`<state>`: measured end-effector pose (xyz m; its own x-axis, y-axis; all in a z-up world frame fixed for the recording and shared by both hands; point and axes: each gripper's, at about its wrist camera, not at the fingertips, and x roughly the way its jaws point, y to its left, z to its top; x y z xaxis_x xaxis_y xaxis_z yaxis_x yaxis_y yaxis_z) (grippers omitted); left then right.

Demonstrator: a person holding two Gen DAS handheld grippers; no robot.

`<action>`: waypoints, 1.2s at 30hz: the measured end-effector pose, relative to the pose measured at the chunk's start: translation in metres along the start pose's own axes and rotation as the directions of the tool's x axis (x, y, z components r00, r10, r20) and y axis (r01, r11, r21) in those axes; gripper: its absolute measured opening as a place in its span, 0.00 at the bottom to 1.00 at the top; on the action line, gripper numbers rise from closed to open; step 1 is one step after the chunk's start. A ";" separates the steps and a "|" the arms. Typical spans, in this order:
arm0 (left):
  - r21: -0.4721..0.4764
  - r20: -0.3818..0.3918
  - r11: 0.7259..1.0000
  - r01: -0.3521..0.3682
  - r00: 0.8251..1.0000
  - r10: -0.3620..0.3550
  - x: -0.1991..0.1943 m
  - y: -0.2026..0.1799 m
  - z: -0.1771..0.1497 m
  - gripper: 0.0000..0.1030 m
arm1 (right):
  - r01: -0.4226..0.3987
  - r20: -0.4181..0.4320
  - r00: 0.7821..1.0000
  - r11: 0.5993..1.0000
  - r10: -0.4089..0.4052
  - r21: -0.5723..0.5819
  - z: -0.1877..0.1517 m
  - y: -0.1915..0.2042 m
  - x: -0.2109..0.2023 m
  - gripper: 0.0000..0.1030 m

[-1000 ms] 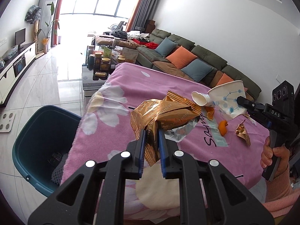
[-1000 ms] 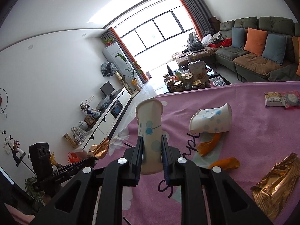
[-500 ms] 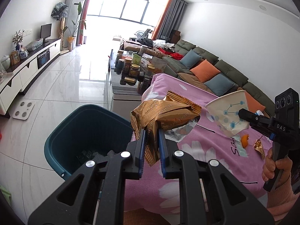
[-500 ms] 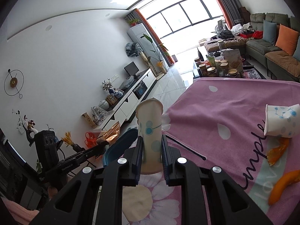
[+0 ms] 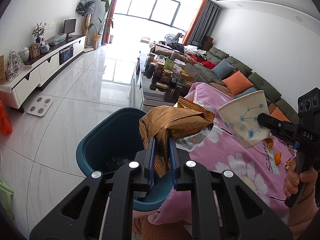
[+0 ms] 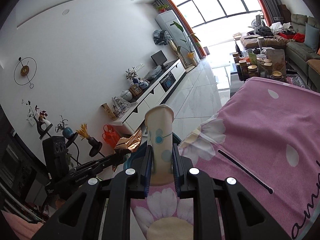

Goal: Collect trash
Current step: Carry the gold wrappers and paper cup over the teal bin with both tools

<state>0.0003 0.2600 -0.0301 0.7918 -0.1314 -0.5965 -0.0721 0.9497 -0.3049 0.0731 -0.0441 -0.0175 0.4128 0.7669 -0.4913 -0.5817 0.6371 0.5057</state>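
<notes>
Trash rides in both grippers: left gripper (image 5: 161,148) jaws clamped on the gold wrapper (image 5: 174,122) above the teal bin (image 5: 94,150); right gripper (image 6: 161,160) jaws squeezing a paper cup (image 6: 160,138). Neither dropped yet; orange peels (image 5: 277,157) remain at 3 o'clock on the desk (image 5: 230,160).

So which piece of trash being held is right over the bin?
The crinkled gold foil snack wrapper in the left gripper hangs over the teal plastic bin. The white paper cup with blue dots in the right gripper is above the pink blanket.
</notes>
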 end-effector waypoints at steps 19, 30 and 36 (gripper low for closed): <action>-0.070 -0.076 0.995 -0.067 0.995 0.062 0.027 0.037 -0.013 0.14 | -0.026 -0.110 0.994 1.000 0.025 -0.008 0.010 0.020 0.078 0.17; -0.102 -0.141 0.988 -0.115 0.985 0.100 0.058 0.043 -0.018 0.15 | 0.021 -0.191 0.981 1.000 -0.024 -0.022 0.006 0.028 0.125 0.18; -0.122 -0.176 0.983 -0.135 0.978 0.112 0.076 0.046 -0.020 0.22 | 0.039 -0.232 0.972 0.999 -0.043 -0.019 0.001 0.031 0.145 0.23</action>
<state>0.0446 0.2881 -0.1043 0.6592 -0.0722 -0.7485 -0.2515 0.9169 -0.3100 0.1159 0.0870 -0.0730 0.2632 0.7001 -0.6638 -0.5783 0.6652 0.4723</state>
